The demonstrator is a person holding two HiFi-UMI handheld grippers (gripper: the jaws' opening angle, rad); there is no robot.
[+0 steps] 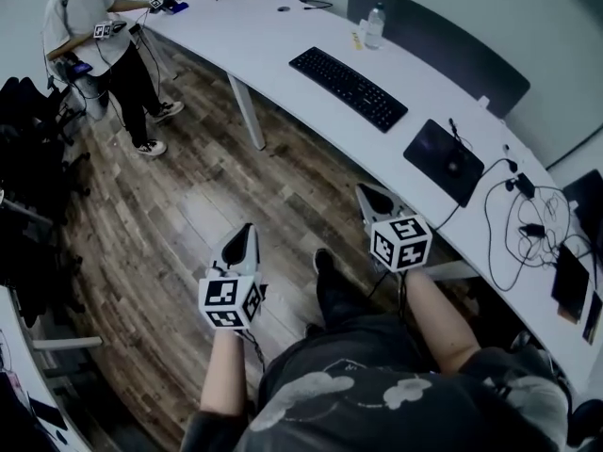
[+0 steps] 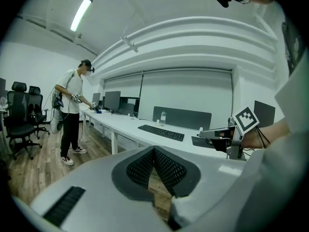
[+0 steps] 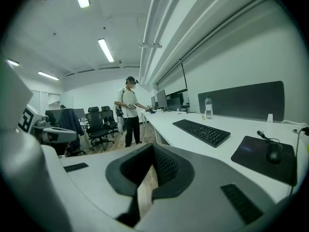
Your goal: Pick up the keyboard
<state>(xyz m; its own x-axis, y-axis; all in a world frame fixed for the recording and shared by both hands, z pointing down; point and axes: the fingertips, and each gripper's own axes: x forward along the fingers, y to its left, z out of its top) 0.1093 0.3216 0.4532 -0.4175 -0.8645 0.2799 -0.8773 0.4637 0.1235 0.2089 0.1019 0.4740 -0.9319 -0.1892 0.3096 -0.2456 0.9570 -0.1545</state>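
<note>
The black keyboard [image 1: 349,88] lies on the white tabletop [image 1: 273,50] in the upper middle of the head view, with a water bottle [image 1: 374,26] above it and a dark mouse pad [image 1: 443,161] to its lower right. The left claw [image 1: 247,236] hangs over the wooden floor [image 1: 188,205] at lower centre-left, well apart from the keyboard. The right claw [image 1: 366,196] is nearer, just below it by the tabletop's edge. Both claws are clenched, with nothing between their jaws
</note>
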